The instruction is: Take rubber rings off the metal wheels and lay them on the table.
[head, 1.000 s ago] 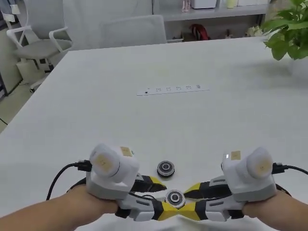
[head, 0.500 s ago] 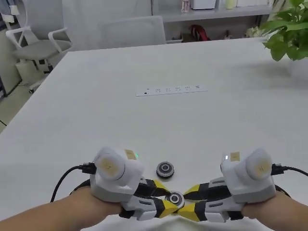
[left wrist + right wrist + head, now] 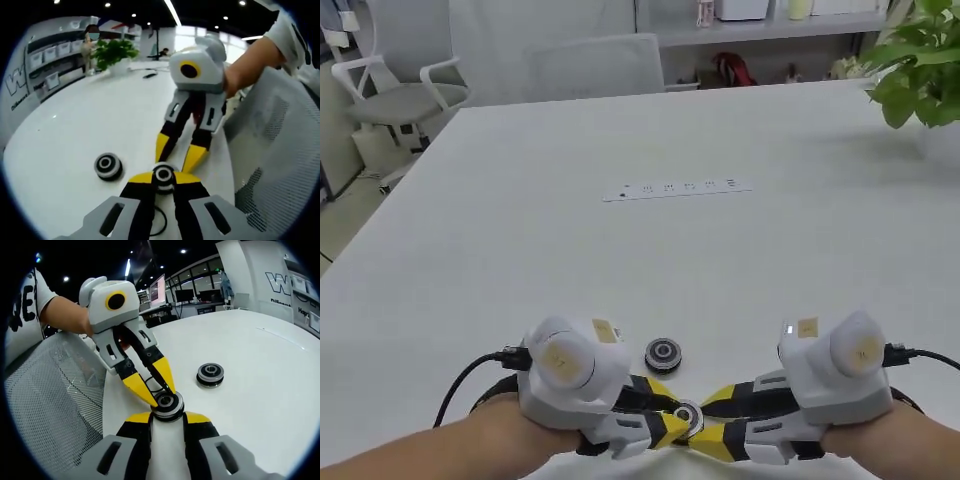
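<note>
A person's two hands held grippers low at the near edge of a broad white table (image 3: 620,270), their yellow-tipped jaws pointing toward each other and meeting at one small wheel (image 3: 686,414).

That wheel was a little round metal disc with a bright silvery face, a dark centre hole and a black band around its rim. It sat just off the table's near edge, caught between the two sets of tips.

The left gripper (image 3: 662,418) had its jaws drawn in narrow, one yellow tip on each side of the wheel. In the right gripper view, a thin dark line ran between the left gripper's jaws, too fine to identify.

The right gripper (image 3: 712,420) came in from the opposite side with its jaws a little wider, and they clasped the same wheel on both flanks.

A second wheel (image 3: 663,351) of the same look, black-rimmed with a silvery hub, lay flat on the table just beyond the grippers, apart from both.

Farther across the table lay a white power strip (image 3: 677,188). A leafy green plant (image 3: 918,60) stood at the far right corner, and a white office chair (image 3: 405,90) stood beyond the far left edge.
</note>
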`<state>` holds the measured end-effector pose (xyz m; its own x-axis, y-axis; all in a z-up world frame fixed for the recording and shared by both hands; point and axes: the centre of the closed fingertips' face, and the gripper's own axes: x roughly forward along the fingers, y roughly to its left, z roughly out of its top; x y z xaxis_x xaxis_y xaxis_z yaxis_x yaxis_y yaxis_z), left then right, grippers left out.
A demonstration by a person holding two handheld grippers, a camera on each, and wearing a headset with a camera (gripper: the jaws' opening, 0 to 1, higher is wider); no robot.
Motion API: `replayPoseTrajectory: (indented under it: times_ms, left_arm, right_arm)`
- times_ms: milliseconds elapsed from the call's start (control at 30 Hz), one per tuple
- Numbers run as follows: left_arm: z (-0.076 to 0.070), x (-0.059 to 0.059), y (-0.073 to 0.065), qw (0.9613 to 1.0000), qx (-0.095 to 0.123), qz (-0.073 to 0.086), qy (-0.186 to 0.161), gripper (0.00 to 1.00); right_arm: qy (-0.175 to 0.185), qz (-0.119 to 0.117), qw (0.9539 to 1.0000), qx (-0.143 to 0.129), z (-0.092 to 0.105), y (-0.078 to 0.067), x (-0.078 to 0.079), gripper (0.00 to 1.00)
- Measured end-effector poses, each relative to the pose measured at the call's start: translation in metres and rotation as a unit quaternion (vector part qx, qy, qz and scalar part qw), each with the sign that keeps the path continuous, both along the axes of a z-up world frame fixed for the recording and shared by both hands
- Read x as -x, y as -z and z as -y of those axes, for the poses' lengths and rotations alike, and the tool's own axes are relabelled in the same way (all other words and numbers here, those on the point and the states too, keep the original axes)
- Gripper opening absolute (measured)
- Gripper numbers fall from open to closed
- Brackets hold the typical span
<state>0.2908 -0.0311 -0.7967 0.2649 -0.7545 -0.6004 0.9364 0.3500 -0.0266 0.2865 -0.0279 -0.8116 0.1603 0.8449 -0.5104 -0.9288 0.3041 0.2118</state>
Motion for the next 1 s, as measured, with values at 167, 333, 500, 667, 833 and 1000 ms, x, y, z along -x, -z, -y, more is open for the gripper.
replayPoseTrajectory:
  times_ms: [167,333,500,667,833,1000]
  left_arm:
    - [0.0,0.0,0.0,1.0,0.0,0.006,-0.002,0.14]
    - [-0.001,-0.001,0.0,1.0,0.0,0.007,-0.004,0.13]
    - [-0.001,-0.001,0.0,0.9999,0.003,0.009,-0.008,0.13]
    - [-0.001,-0.002,0.0,0.9999,0.004,0.008,-0.011,0.13]
    - [0.0,-0.002,0.0,0.9998,0.007,0.008,-0.014,0.13]
    - [0.0,-0.001,0.0,0.9998,0.007,0.01,-0.017,0.13]
  right_arm:
    - [-0.002,0.007,1.0,0.004,0.001,0.0,0.0,0.2]
    - [-0.005,0.014,0.9998,0.009,0.003,0.002,-0.001,0.17]
    - [-0.006,0.015,0.9998,0.008,0.003,0.002,-0.001,0.17]
    - [-0.005,0.015,0.9998,0.008,0.004,0.002,-0.001,0.15]
    - [0.008,0.001,1.0,0.005,0.01,0.004,-0.002,0.02]
    - [0.019,-0.013,0.9997,-0.003,0.01,0.004,-0.002,0.0]
